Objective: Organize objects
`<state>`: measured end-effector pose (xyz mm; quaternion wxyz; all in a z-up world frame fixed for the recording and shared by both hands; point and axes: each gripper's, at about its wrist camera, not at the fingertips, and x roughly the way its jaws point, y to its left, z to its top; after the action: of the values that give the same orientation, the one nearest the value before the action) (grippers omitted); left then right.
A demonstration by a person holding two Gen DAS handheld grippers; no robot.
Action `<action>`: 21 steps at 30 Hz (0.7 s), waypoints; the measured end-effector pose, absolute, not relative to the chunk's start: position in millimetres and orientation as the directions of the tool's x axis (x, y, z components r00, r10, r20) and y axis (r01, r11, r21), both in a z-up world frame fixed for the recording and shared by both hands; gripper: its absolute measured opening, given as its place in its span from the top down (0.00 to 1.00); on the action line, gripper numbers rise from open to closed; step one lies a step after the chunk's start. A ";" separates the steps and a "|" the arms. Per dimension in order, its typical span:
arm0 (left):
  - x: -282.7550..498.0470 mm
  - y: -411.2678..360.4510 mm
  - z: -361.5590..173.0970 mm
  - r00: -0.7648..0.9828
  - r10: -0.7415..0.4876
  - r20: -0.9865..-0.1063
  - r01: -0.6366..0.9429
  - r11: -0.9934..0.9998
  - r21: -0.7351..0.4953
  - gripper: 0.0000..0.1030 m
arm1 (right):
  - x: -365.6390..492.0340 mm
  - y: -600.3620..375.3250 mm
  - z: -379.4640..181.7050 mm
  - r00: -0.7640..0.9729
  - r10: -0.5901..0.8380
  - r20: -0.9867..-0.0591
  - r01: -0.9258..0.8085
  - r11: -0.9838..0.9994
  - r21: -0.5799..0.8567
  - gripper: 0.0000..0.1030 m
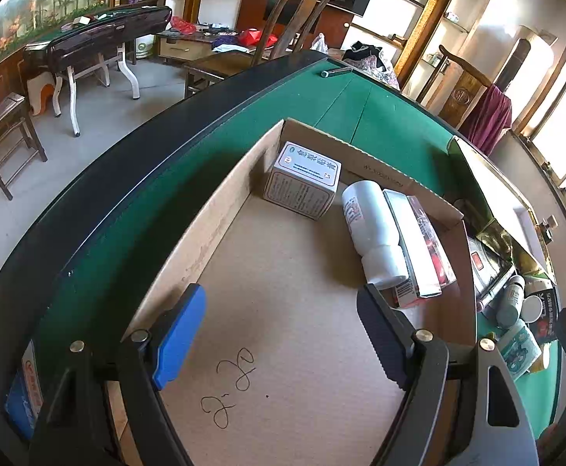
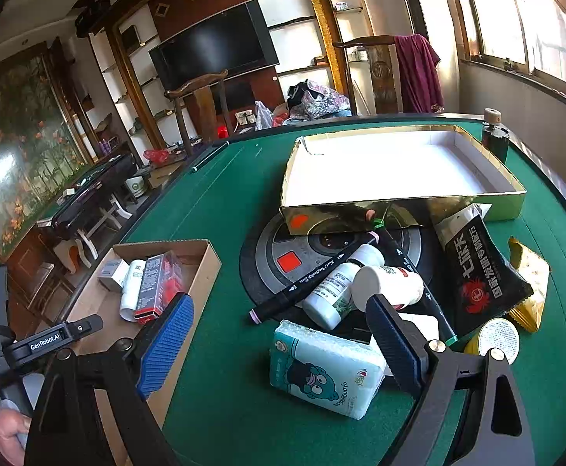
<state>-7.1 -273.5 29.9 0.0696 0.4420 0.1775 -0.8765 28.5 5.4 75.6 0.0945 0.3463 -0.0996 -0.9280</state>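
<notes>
My left gripper (image 1: 283, 330) hangs open over the bare floor of a shallow cardboard box (image 1: 213, 225), with nothing between its fingers. At the box's far end lie a white carton (image 1: 302, 182), a white bottle (image 1: 372, 229) on its side and a red-and-white carton (image 1: 422, 244). My right gripper (image 2: 279, 310) is open above the green table, just over a tissue pack (image 2: 321, 372) with a cartoon bear. Behind the pack lies a pile with a black marker (image 2: 310, 283), two white bottles (image 2: 333, 291) and a black snack bag (image 2: 477, 272).
An open gold box (image 2: 399, 202) with a white inside sits behind the pile. A round yellow tin (image 2: 496, 338) and a gold packet (image 2: 531, 283) lie at the right. A dark bottle (image 2: 494, 132) stands at the far right edge. Wooden chairs ring the table.
</notes>
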 end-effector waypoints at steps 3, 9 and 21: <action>-8.0 -273.4 29.4 -0.598 0.035 -0.801 0.280 -0.927 -0.250 0.23 | 29.0 4.0 75.1 -0.741 -0.243 -0.626 0.106 -0.963 0.248 0.09; -6.9 -276.1 30.5 -0.596 0.037 -0.802 0.287 -0.923 -0.256 0.23 | 29.5 1.9 73.9 -0.740 -0.241 -0.628 0.108 -0.964 0.242 0.09; 2.7 -278.3 40.6 -0.617 0.057 -0.785 0.289 -0.911 -0.294 0.21 | 37.9 -8.8 75.1 -0.743 -0.226 -0.630 0.124 -0.972 0.202 0.09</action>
<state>2.7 -278.3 40.6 0.0659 0.4324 0.1999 -0.8767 37.9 -8.8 75.1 0.0939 0.3456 -0.0735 -0.9308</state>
